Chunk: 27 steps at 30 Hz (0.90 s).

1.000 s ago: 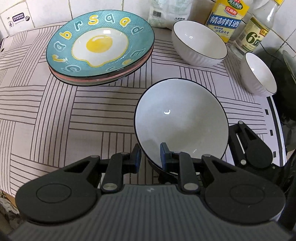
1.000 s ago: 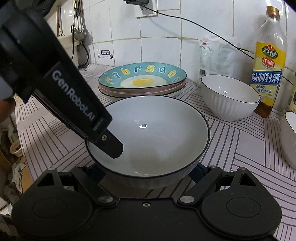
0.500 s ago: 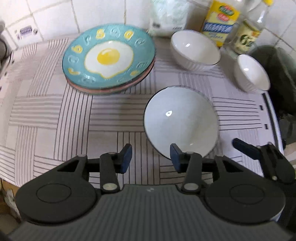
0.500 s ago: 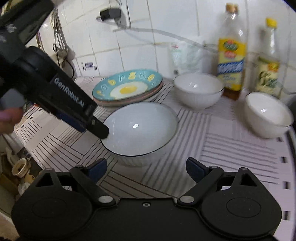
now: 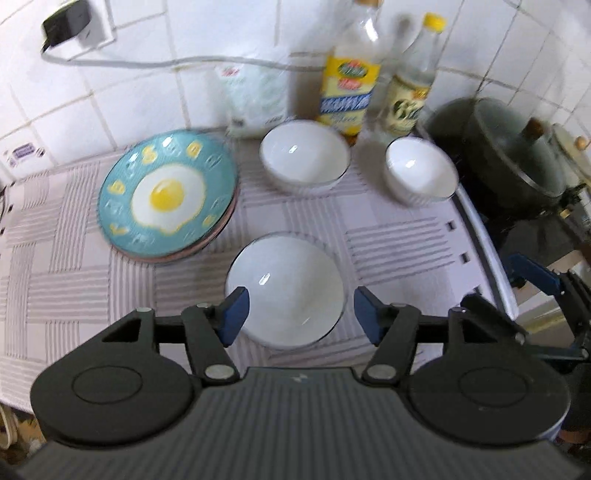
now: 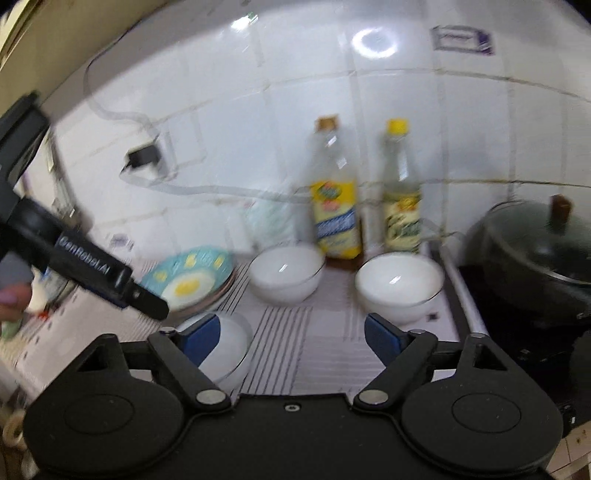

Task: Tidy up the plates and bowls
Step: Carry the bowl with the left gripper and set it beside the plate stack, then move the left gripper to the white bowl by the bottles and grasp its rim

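Note:
A wide white bowl (image 5: 286, 291) with a dark rim sits upright on the striped cloth; in the right wrist view it (image 6: 229, 350) shows partly behind my left finger pad. My left gripper (image 5: 301, 312) hovers above it, its jaws opening, touching nothing. My right gripper (image 6: 291, 332) is raised over bare cloth, its jaws closing a little with nothing between them. Behind stand a teal fried-egg plate (image 5: 166, 195) on a pinkish plate, a white bowl (image 5: 304, 160) and a smaller white bowl (image 5: 419, 170).
Two bottles (image 5: 347, 88) and a white bag (image 5: 258, 99) line the tiled wall. A dark lidded wok (image 5: 517, 158) sits on the stove to the right. A charger (image 5: 66, 22) with its cable hangs on the wall. The counter's edge (image 5: 487, 258) runs down the right.
My left gripper let go of the wide bowl's rim and opened. Both grippers rose and drew back; the right one swung right, away from the bowl.

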Available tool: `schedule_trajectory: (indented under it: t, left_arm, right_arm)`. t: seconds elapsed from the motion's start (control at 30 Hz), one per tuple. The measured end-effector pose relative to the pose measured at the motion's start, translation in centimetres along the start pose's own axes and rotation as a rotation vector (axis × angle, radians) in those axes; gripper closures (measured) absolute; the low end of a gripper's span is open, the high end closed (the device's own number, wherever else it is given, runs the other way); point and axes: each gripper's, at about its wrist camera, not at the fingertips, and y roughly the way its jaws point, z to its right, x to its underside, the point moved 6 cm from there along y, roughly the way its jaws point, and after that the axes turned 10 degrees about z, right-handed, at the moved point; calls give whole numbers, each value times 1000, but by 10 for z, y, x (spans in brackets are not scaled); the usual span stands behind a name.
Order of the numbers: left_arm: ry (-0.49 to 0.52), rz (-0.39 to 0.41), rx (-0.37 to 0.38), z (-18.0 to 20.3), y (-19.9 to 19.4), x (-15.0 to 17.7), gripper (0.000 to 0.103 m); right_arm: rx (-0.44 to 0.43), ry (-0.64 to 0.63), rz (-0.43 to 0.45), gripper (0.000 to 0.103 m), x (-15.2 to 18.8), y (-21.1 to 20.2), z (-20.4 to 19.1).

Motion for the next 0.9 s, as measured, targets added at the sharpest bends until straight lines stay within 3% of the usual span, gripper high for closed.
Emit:
schedule_trajectory:
  t: [0.2,0.5,0.63,0.73,0.9]
  left_arm:
    - [-23,34,59,20,17,-24,38]
    - [-81,25,150,50,83,-49,38]
    - [-95,15,168,63,117,-56,38]
    - [-110,4,183,73,141,-61,39]
    - [-64,-3,168,89,176,-71,40]
  right_arm:
    - [153,58,59,37,-7,21,34]
    - [347,151,48,41,21,68,84]
    - [407,182,51,42,32,87,100]
    - [447,227,51,52,40,101,113]
    - [461,325,72,52,41,113,129]
